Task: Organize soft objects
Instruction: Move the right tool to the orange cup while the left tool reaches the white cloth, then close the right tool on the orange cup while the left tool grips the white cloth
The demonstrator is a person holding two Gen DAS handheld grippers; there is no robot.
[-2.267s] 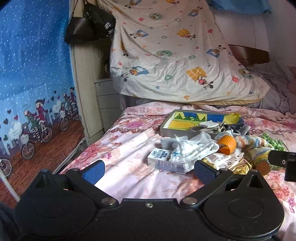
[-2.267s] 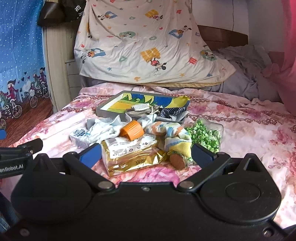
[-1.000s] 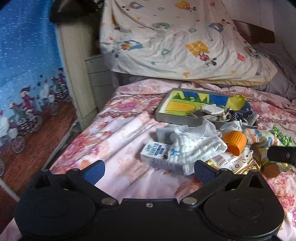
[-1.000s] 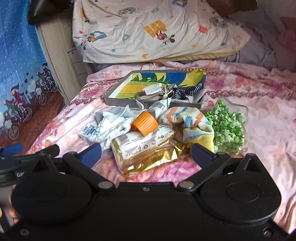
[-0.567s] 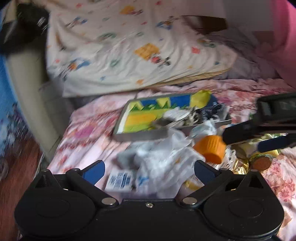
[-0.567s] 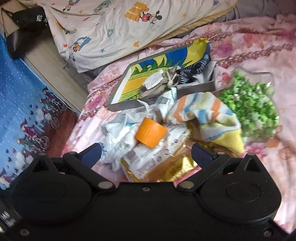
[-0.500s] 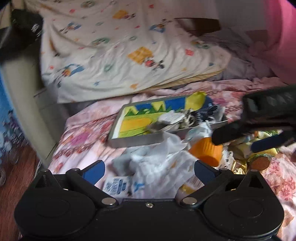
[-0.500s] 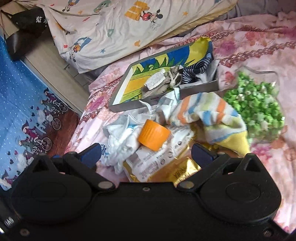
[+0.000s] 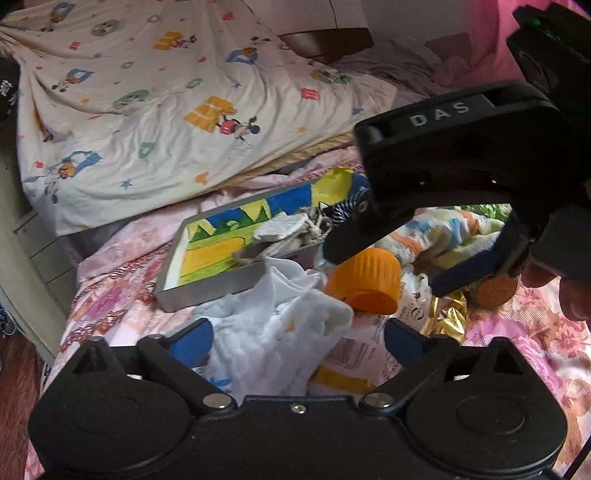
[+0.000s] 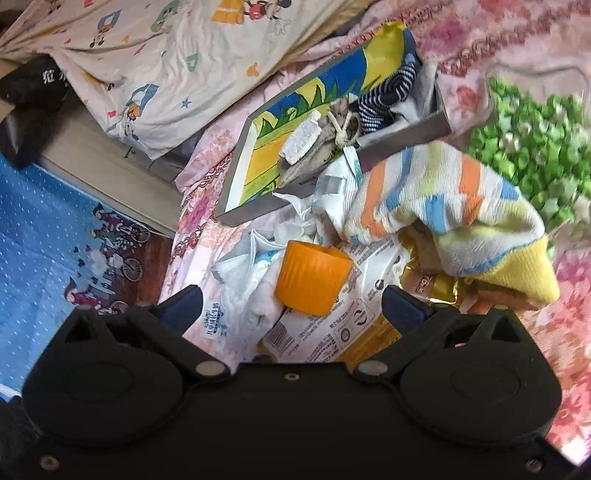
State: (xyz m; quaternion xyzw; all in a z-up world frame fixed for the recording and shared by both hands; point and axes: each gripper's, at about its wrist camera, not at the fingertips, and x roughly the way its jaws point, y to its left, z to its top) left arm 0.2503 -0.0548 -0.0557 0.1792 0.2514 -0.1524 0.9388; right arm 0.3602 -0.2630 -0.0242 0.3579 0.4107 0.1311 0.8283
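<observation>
- My left gripper (image 9: 297,341), closing with its pads not yet pressing the white cloth (image 9: 280,343) beside the tray (image 9: 210,286), may snag the packet beneath.
- My right gripper (image 10: 291,304), spread and empty, could knock the orange cap (image 10: 312,282) (loose, I judge).

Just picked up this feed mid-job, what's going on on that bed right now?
A person is holding a claw in each hand over a heap of things on the flowered bedspread. The left claw frames the crumpled white cloth and its jaws are closing, not yet pressing it. The right claw is open above the orange cap, holding nothing. The striped towel lies beside the tray, which already holds a few small items.
</observation>
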